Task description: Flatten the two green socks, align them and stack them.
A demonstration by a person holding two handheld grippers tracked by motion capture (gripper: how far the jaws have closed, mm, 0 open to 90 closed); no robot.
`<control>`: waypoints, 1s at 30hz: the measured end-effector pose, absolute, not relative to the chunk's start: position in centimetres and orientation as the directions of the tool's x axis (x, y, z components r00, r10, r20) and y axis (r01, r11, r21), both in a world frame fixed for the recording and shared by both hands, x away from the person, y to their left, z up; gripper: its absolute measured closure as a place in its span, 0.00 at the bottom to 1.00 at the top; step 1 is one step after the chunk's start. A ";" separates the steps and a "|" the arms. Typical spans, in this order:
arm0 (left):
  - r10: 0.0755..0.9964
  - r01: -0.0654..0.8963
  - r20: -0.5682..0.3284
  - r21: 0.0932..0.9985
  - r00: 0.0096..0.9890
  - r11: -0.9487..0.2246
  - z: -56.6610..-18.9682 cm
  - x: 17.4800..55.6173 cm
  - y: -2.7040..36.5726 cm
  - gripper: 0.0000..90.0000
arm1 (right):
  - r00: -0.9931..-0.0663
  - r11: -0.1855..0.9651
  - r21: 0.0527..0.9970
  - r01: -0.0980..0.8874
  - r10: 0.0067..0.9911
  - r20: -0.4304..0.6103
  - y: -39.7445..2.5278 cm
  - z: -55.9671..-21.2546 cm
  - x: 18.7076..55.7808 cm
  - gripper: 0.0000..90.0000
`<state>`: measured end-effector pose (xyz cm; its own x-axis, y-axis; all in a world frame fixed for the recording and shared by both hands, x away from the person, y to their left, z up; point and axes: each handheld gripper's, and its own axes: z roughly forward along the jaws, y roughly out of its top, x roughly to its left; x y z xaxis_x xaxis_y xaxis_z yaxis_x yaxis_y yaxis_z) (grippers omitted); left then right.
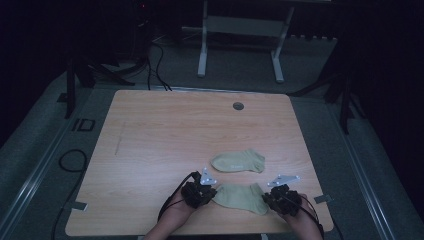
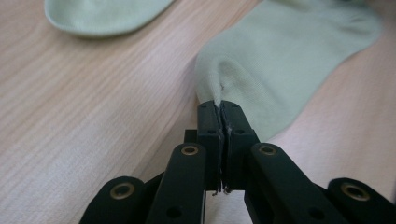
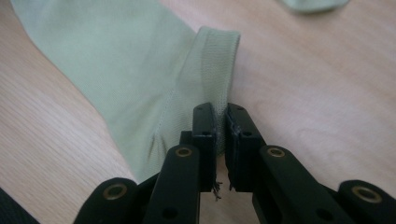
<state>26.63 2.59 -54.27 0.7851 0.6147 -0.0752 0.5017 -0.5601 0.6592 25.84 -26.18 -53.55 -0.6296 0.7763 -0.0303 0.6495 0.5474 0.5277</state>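
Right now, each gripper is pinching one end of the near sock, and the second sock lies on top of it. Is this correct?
Not quite. The left gripper and the right gripper do each pinch an end of the near sock, but the second sock lies apart from it, farther up the table, with bare wood between them. The high view shows this.

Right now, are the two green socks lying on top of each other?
No, the near sock and far sock lie apart, bare table between them.

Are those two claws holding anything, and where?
Both pinch the near sock: the left claw is shut on its toe end, the right claw on its ribbed cuff edge.
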 end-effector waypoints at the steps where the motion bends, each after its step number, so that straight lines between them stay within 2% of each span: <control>1: 0.615 0.502 -0.075 0.659 0.785 -0.560 -54.3 26.6 2.6 0.97 | -0.627 0.540 0.536 0.648 0.779 -0.027 -26.2 -53.1 25.9 0.92; 9: 0.640 0.490 -0.060 0.698 0.766 -0.521 -50.8 28.3 3.5 0.97 | -0.610 0.507 0.601 0.618 0.792 -0.041 -26.3 -49.4 27.9 0.93; 14: 0.666 0.514 -0.077 0.703 0.742 -0.491 -49.8 30.6 3.8 0.97 | -0.595 0.489 0.606 0.627 0.803 -0.033 -26.5 -47.3 31.3 0.93; 22: 0.706 0.545 -0.078 0.696 0.704 -0.467 -49.9 32.8 3.5 0.97 | -0.581 0.475 0.602 0.641 0.814 -0.024 -26.2 -47.3 34.6 0.92; 30: 0.719 0.573 -0.074 0.662 0.691 -0.483 -51.8 35.1 2.3 0.97 | -0.528 0.445 0.527 0.724 0.849 0.009 -26.1 -49.8 38.4 0.92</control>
<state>35.13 2.26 -51.81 0.6913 0.7188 -0.0740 0.5732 -0.4831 0.6619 38.42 -26.07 -49.77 -0.5278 0.8493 0.0090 0.7243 0.4445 0.5270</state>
